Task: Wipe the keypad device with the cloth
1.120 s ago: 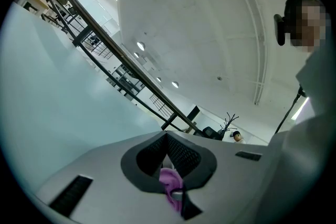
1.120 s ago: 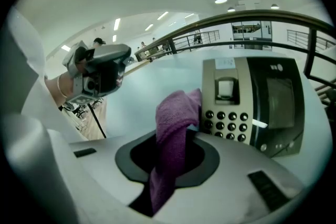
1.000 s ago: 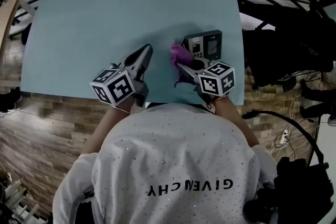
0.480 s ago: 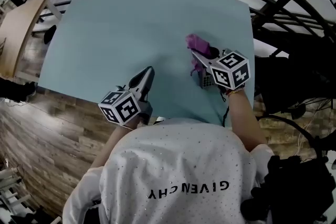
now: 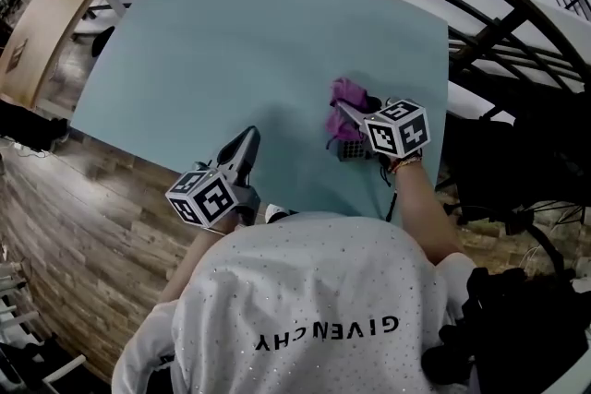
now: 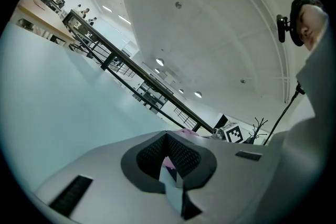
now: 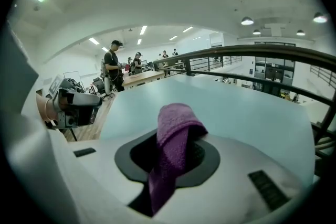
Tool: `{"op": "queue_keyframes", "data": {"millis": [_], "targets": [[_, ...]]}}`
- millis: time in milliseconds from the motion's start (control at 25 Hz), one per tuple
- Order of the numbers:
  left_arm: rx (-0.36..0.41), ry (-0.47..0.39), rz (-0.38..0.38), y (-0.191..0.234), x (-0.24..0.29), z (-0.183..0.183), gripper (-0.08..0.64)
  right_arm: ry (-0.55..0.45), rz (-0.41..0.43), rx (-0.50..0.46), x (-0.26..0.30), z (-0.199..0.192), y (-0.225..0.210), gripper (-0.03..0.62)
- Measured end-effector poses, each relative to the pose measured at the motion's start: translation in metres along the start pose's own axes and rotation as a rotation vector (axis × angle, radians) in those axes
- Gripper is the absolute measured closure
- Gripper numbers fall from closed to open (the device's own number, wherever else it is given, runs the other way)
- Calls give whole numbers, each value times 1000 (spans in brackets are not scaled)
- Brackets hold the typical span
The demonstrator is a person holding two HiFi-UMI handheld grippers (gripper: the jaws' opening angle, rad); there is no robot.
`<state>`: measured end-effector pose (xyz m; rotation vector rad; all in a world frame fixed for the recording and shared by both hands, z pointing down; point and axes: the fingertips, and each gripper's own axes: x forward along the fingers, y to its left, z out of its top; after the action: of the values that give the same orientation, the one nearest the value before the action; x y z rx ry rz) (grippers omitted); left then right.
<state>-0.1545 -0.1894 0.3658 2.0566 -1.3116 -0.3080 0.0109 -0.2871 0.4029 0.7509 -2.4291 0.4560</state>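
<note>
The right claw (image 5: 341, 112) is clamped on the purple cloth (image 5: 347, 93). In the right gripper view the cloth (image 7: 175, 126) runs up through the gap between the 2 jaws, and its free end folds over in a rounded hump past the tips. From the head view, the keypad device (image 5: 352, 149) lies on the light blue bench (image 5: 231, 41), close to its near right edge and directly under the body of the right claw, so only a dark corner with a grid of keys shows. The cloth bunches just beyond the device's far end; whether it touches the device cannot be made out.

The left claw (image 5: 250, 137) rests low over the bench, well to the left of the device, with its 2 jaws closed together and nothing between them. Its own view (image 6: 168, 165) looks along the bench toward the right claw's marker cube (image 6: 234, 133), with a sliver of the cloth beside it.
</note>
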Motion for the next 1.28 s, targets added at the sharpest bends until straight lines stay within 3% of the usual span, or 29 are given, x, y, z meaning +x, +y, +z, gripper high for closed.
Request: {"op": "queue_keyframes", "data": {"millis": [640,1280], "targets": [[-15,-39,63,-58,10,-41,560,-4,39,17,-54,-30,-37,526],[16,-37,74,-105,27,-83,560,-38,3,77,-102,-71,-76,526]]}}
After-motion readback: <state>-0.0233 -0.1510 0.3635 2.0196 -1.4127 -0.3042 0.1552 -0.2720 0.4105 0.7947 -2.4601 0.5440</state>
